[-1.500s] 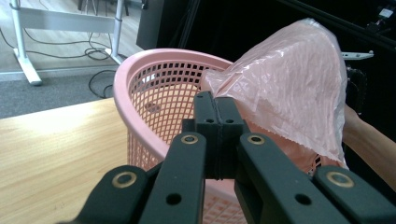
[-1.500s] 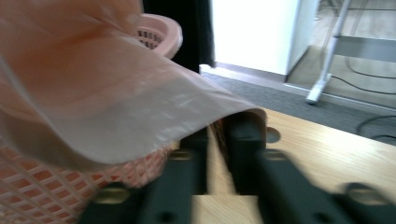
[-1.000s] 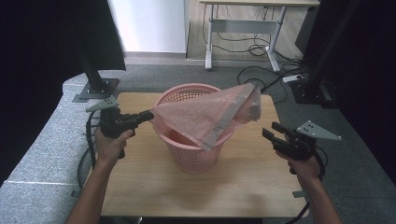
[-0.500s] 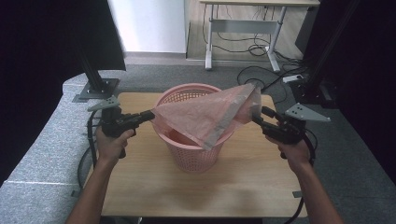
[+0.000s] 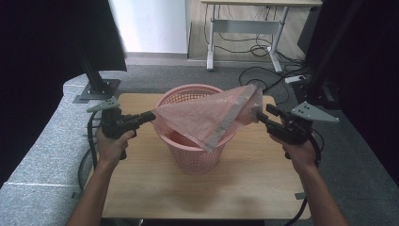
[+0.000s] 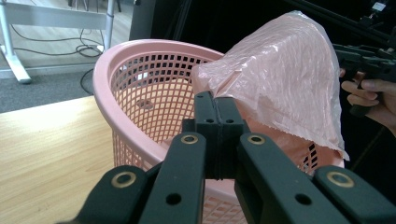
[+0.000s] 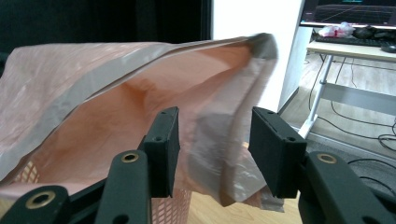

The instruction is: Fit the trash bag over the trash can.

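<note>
Pink bag (image 5: 207,120) half inside pink mesh basket (image 5: 193,155), partly draped over rim.

- I find the basket (image 5: 194,141) mouth largely barred by the stretched pink bag (image 5: 207,115).
- Bare table (image 5: 155,188) before the basket gives me free passage.
- Stand foot (image 5: 96,89) blocks the far-left corner.

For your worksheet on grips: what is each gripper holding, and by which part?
Left gripper: shut on the pink bag at its left edge. Right gripper: jaws apart around the bag's other end, not pressing.
</note>
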### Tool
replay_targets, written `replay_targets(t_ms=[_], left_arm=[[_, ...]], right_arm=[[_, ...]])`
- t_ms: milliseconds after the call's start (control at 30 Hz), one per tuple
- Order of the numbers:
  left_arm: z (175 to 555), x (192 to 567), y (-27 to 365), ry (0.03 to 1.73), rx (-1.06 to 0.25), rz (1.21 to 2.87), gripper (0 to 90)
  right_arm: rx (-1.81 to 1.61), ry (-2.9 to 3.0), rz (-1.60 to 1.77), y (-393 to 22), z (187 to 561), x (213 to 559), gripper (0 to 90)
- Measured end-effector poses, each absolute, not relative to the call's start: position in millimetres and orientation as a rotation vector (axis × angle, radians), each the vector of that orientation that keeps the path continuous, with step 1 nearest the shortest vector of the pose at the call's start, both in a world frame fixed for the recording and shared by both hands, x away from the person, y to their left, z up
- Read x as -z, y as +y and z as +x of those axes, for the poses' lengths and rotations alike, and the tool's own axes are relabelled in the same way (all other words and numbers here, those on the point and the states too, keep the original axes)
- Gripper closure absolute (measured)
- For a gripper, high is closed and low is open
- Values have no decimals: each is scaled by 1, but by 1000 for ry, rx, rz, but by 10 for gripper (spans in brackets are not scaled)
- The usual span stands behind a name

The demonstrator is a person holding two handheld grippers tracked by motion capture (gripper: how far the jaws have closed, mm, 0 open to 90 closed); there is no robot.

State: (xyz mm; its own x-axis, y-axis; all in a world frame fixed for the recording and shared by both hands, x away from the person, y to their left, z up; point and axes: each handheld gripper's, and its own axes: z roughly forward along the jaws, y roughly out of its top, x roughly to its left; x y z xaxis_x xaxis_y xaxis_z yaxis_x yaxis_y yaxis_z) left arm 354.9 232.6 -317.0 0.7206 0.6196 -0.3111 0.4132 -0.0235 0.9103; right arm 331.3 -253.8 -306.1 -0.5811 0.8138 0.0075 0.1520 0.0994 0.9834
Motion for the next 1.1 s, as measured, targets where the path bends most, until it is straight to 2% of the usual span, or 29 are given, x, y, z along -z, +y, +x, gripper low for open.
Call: replay_targets(t_ms=[433,533,600,667,733,833,1100], left_arm=[[356,318,233,843,-194,1649,899],[356,318,232,835,-192,1649,899],[356,317,232,825,-180,1643,896],[354,315,233,805,-189,1636,870],[354,313,234,782,-183,1628,838],[351,306,235,757,-196,1628,780],[352,287,235,712,-244,1625,628]], right_arm=[[-1518,1871,1004,-248,357,314,508],[-1529,1878,999,-246,360,315,594],[-1549,1884,973,-245,361,314,681],[-1562,1878,945,-244,361,312,786],[-1570,1872,925,-243,362,311,841],[-1565,1867,899,-243,363,308,880],[-1556,1848,849,-251,365,301,889]])
